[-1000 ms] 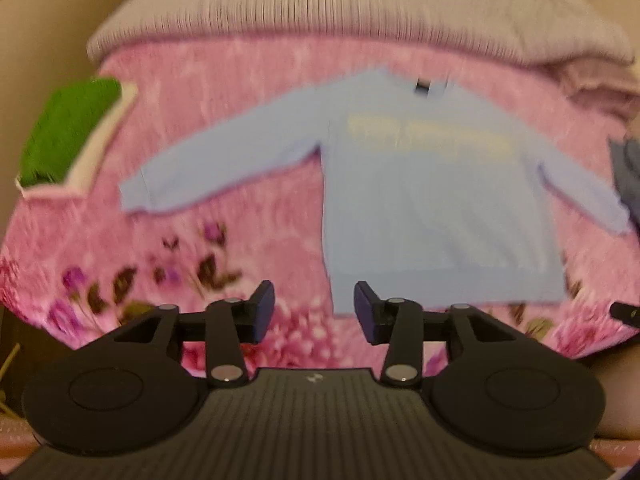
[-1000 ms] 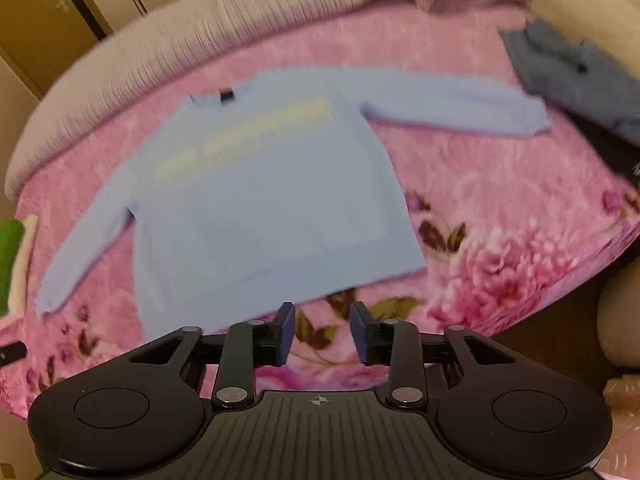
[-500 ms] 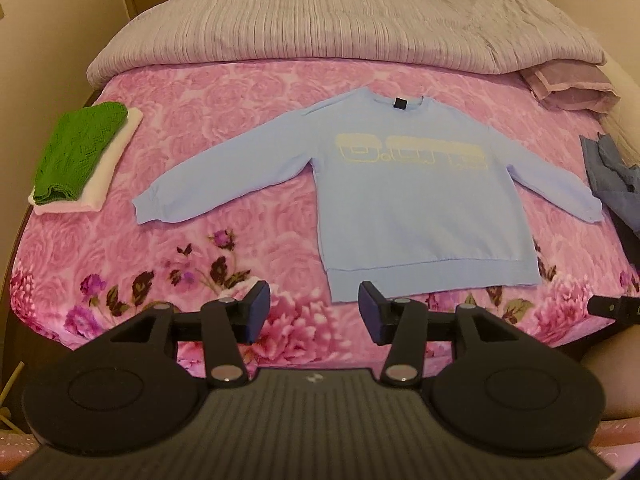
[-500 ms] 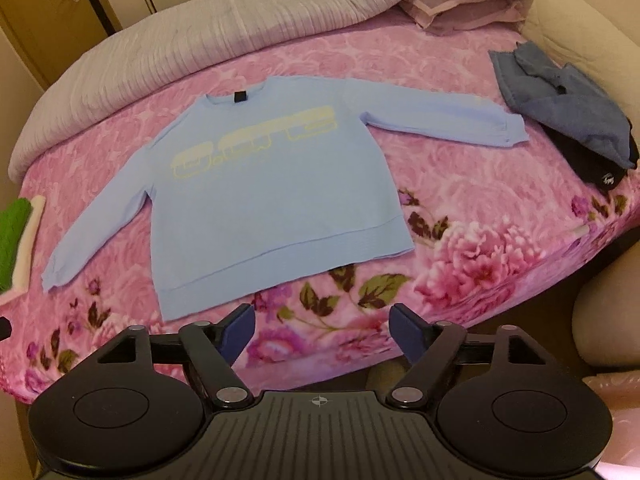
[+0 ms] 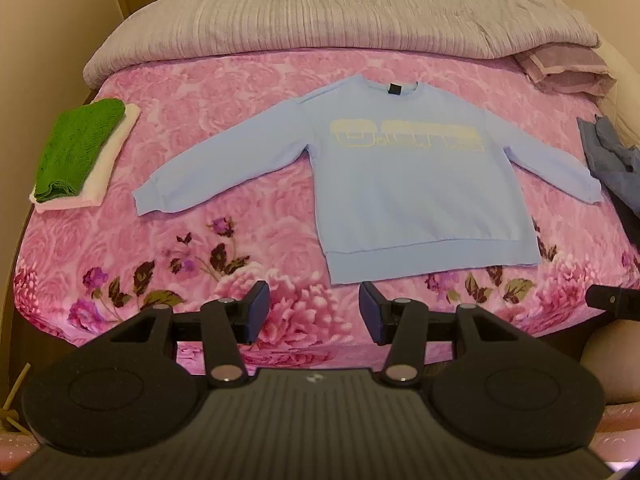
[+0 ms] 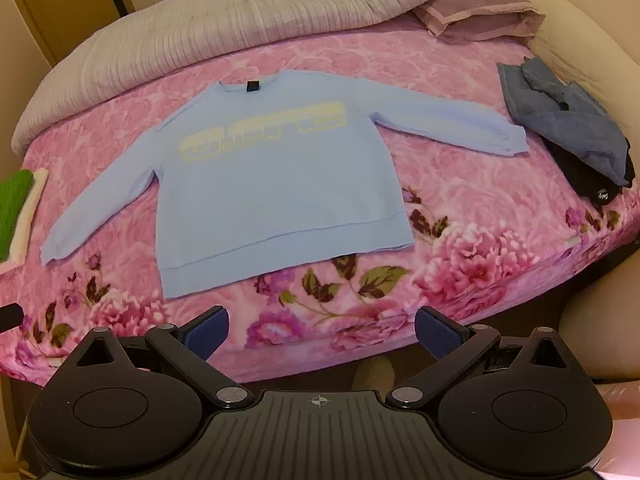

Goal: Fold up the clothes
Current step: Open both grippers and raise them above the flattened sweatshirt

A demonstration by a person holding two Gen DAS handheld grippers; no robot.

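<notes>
A light blue sweatshirt (image 5: 416, 188) (image 6: 276, 184) with pale yellow lettering lies flat, front up, on the pink flowered bed (image 5: 224, 132) (image 6: 460, 216), both sleeves spread out. My left gripper (image 5: 314, 312) hangs open over the bed's near edge, just short of the hem, with nothing between its pads. My right gripper (image 6: 322, 332) hovers at the bed's front edge below the hem; its jaws are opening wide and hold nothing. A tip of the right gripper (image 5: 612, 300) shows at the right edge of the left wrist view.
A folded green knit on a white garment (image 5: 80, 152) (image 6: 16, 208) rests at the bed's left edge. A heap of grey-blue and black clothes (image 5: 612, 164) (image 6: 568, 124) lies at the right. A rolled grey quilt (image 5: 340, 16) (image 6: 248, 28) and a pillow (image 6: 480, 12) fill the far side.
Both grippers have pulled back and up from the sweatshirt, so more of the bed shows. The right gripper's jaws have gone from narrow to wide apart. The left jaws widened only slightly.
</notes>
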